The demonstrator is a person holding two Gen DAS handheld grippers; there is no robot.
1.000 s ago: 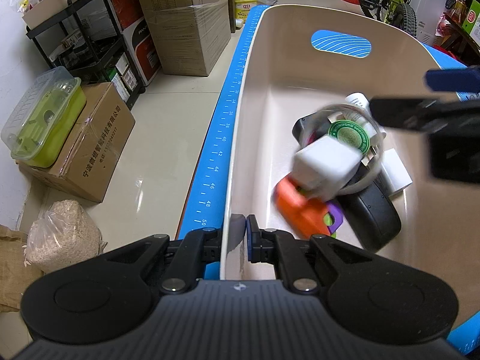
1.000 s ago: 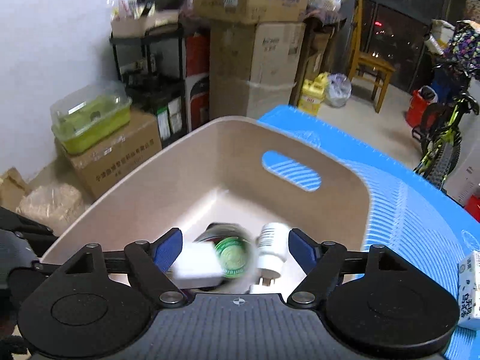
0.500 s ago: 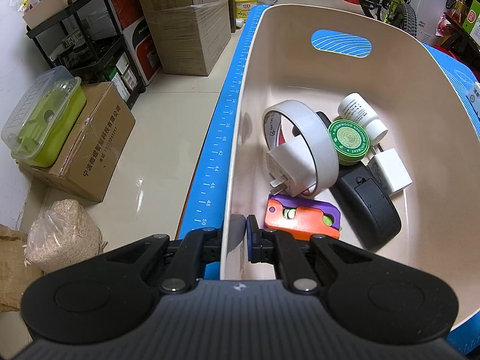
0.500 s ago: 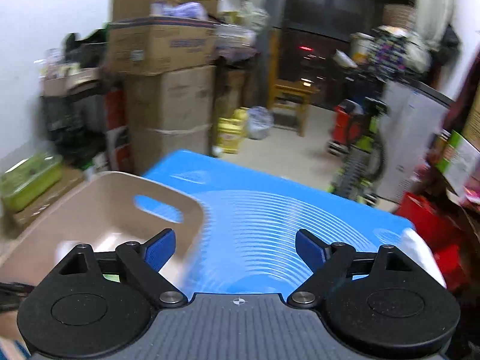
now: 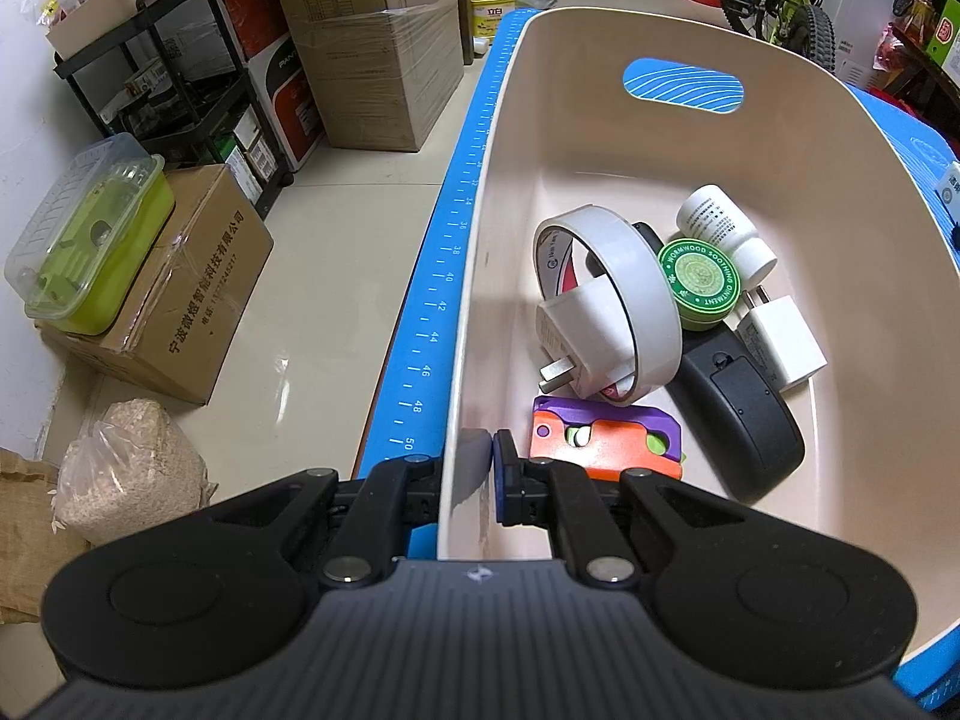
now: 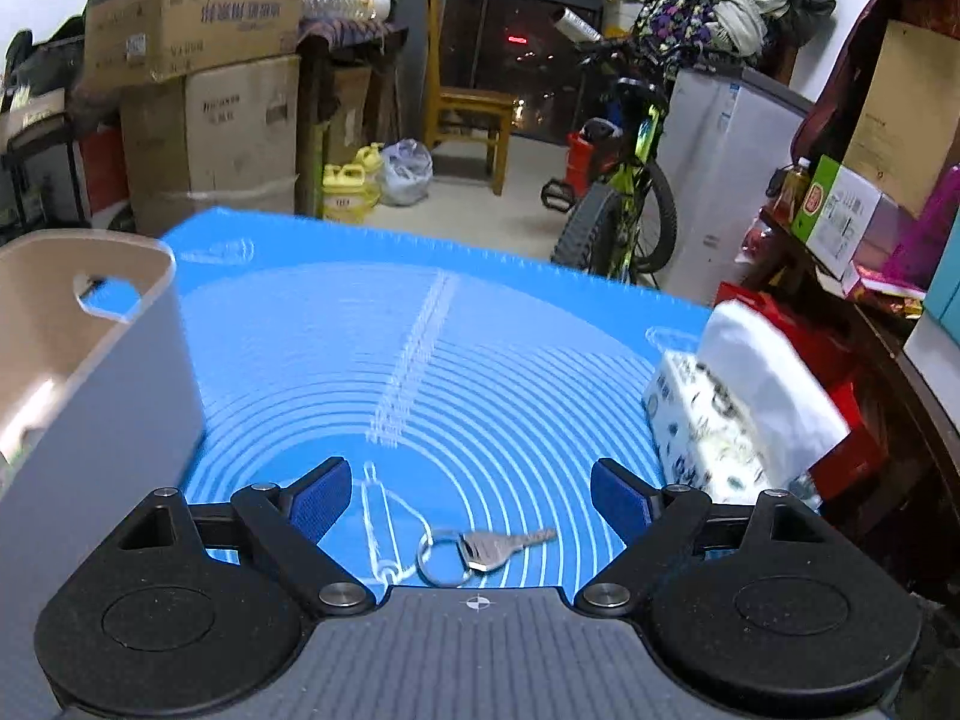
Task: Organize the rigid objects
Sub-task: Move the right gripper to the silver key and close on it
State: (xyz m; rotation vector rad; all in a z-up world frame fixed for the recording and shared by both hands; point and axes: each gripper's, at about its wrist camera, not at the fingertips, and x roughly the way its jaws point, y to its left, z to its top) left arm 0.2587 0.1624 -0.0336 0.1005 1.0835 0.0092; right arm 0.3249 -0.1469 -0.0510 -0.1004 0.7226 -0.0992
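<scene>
Key (image 6: pixel 489 549) on mat (image 6: pixel 480 360), right of bin (image 6: pixel 108 360).

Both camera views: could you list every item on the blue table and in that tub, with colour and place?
tub: one, beige, on the mat's left side
tape roll: one, white, in tub, leaning over a charger
wall chargers: two, white, in tub, second one by the right wall
ointment tin: one, green, in tub
bottle: one, white, lying in tub
mouse: one, black, upside down in tub
toy: one, orange and purple, near end of tub
key on ring: one, silver, on mat
tissue pack: one, white, mat's right edge
mat: one, blue
left gripper: shut on tub wall
right gripper: open above key
</scene>
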